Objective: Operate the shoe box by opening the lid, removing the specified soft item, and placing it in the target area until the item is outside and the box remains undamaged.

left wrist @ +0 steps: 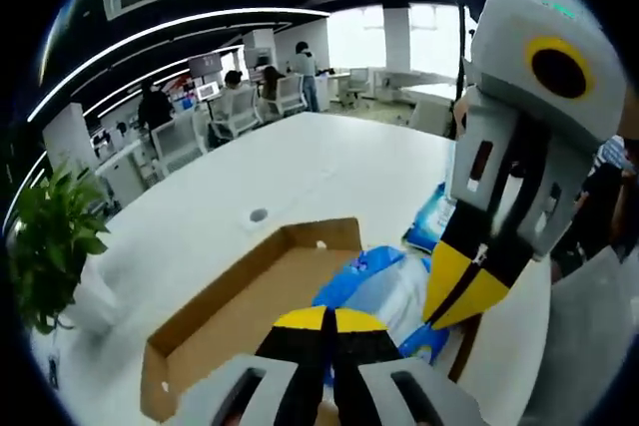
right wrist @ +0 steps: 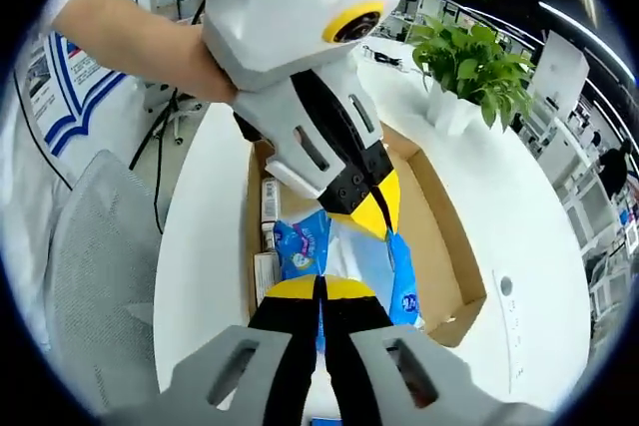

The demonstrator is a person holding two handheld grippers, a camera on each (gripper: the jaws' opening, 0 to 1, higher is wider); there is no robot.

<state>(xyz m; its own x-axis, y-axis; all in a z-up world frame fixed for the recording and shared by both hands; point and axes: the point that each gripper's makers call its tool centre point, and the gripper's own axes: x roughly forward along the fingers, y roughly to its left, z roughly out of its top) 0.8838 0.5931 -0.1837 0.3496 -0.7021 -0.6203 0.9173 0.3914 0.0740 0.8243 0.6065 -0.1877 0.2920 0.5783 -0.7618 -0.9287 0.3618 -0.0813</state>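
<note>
1. The shoe box (left wrist: 235, 311) is plain brown cardboard, matt and slightly fibrous, with raw cut edges.
2. Inside the box lies the soft item (right wrist: 349, 261), wrapped in glossy blue and white plastic film that wrinkles and catches light.
3. Under the box, the table (left wrist: 300, 162) is smooth white with a faint sheen.
4. Both grippers have matt grey plastic bodies; the left gripper (left wrist: 329, 321) and right gripper (right wrist: 321, 291) have yellow-and-black tips.
</note>
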